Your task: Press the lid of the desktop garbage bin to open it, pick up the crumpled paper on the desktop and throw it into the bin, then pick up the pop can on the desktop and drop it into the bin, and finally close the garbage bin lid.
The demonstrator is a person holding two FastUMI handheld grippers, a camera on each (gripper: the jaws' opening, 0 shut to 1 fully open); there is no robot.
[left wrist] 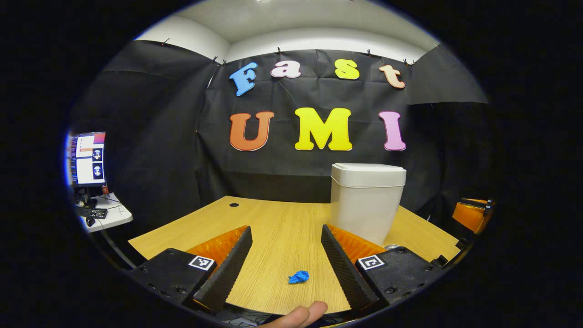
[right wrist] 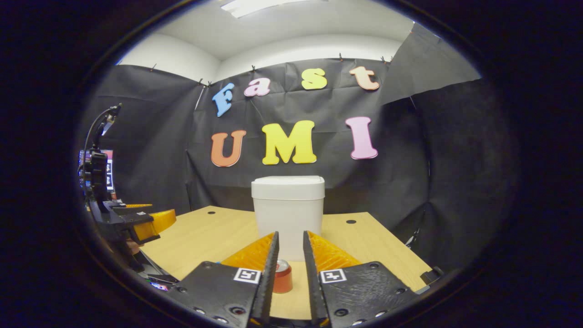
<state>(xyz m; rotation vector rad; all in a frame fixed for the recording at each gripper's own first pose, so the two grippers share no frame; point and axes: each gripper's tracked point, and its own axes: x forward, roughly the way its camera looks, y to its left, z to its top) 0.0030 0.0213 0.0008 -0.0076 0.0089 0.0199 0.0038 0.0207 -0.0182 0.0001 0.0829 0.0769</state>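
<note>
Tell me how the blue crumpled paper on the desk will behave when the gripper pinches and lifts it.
The crumpled paper is a small, loosely wadded ball, so it is probably very light and will squash between the fingers rather than resist. Its wrinkled surface should grip well. Lying loose on the smooth wooden desk, it may skid away if one finger nudges it first.

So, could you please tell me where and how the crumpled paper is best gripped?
Grip the crumpled paper across its middle, coming from above. It lies low and loose on the desk, with no handle, directly ahead of the left tongs, which are open wider than the wad.
</note>
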